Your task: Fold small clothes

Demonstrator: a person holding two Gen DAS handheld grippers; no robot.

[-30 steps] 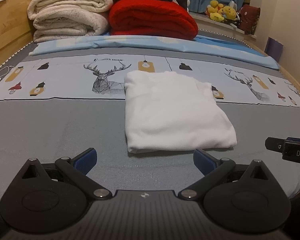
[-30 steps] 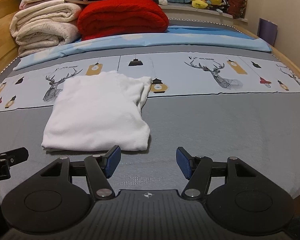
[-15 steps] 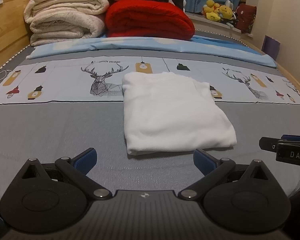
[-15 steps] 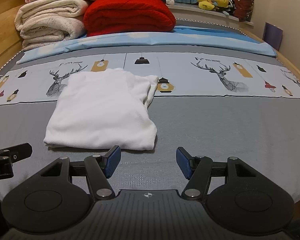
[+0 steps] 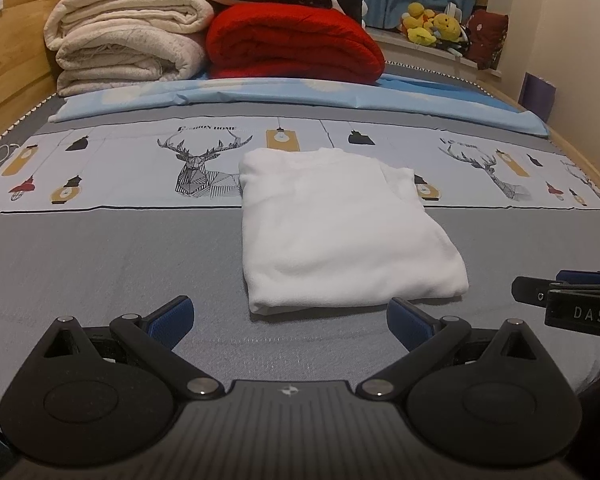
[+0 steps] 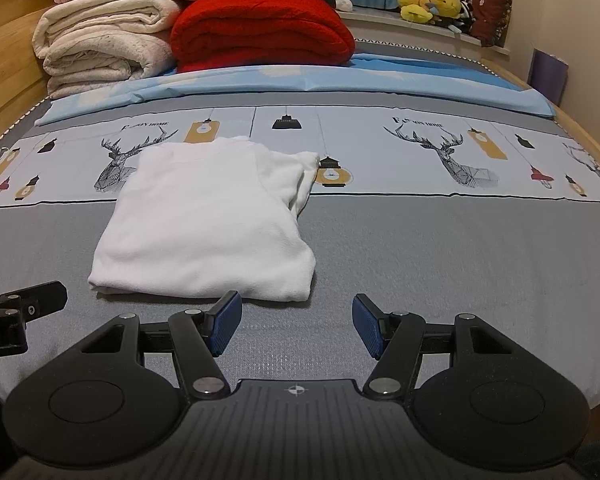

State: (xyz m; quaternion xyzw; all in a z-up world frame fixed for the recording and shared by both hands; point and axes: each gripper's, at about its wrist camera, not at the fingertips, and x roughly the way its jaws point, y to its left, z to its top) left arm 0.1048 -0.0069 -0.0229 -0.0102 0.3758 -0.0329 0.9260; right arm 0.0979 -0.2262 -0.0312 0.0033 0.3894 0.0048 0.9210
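Observation:
A white garment lies folded into a neat rectangle on the grey bed cover; it also shows in the right wrist view. My left gripper is open and empty, just short of the garment's near edge. My right gripper is open and empty, near the garment's near right corner, not touching it. The right gripper's tip shows at the right edge of the left wrist view. The left gripper's tip shows at the left edge of the right wrist view.
Folded cream blankets and a red blanket are stacked at the head of the bed. A blue sheet lies in front of them. Plush toys sit on the far sill. A wooden bed frame runs along the left.
Both grippers have drifted slightly, so the garment sits a little differently in each view. The garment itself has not moved and both grippers stay open.

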